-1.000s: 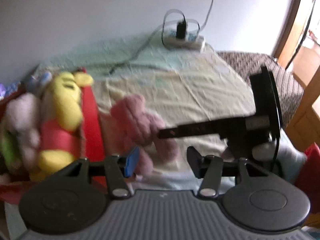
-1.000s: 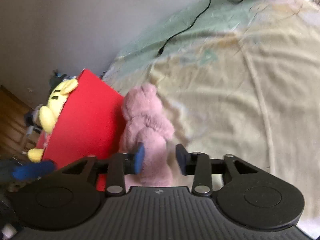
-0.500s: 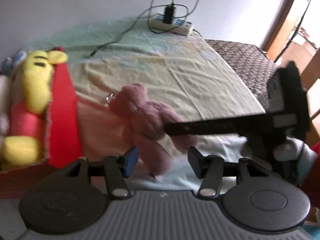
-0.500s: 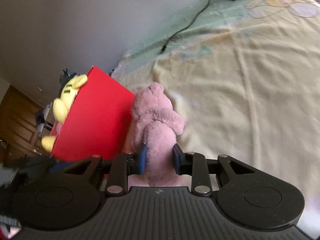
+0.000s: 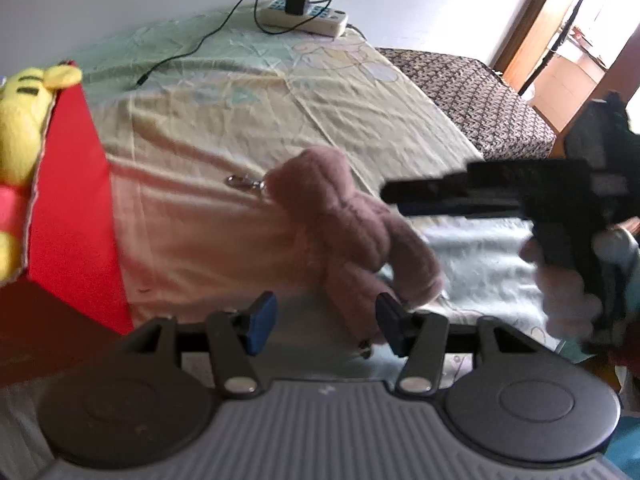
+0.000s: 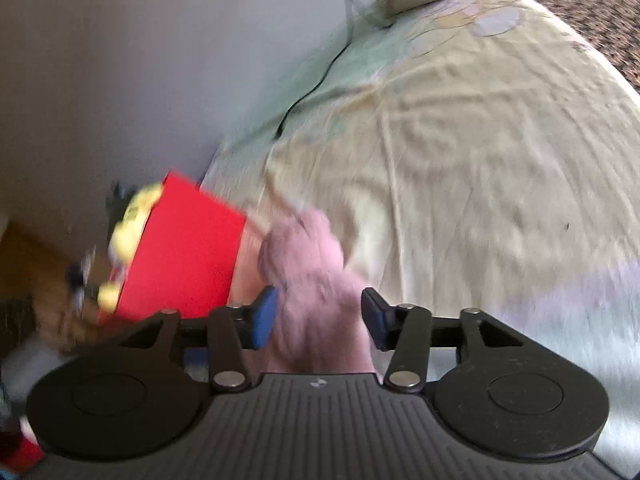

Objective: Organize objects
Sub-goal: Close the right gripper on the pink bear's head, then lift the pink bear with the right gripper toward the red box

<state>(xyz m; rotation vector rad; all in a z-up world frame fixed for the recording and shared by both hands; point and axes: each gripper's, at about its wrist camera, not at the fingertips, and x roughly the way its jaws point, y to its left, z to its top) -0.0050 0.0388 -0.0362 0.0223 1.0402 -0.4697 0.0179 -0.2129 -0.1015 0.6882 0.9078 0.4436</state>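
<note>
The pink plush [image 6: 316, 292] is lying on the bed [image 6: 480, 152], just beside the red box [image 6: 188, 256], with its long axis running away from the right claw [image 6: 318, 318] along the line of that claw's fingers. In the right wrist view its near end is sitting between the two blue pads, which are standing apart on either side of it; blur is hiding whether either pad is touching the fabric, so the plush is being straddled, not clamped. The left claw [image 5: 324, 316] is standing apart as well and is holding nothing; in its view the plush [image 5: 352, 236] is lying ahead and to the right, at a slant across the finger line, with one limb reaching close to the right pad. The right claw is therefore the nearer and better-aligned one. The box is lying to the left of the plush, with a yellow toy [image 5: 24, 128] already inside it. The likely next move is closing the right claw across the narrow width of the plush and carrying it leftward over the box wall. A metal clip [image 5: 244, 181] is trailing from the far end of the plush and may be snagging the sheet.
</note>
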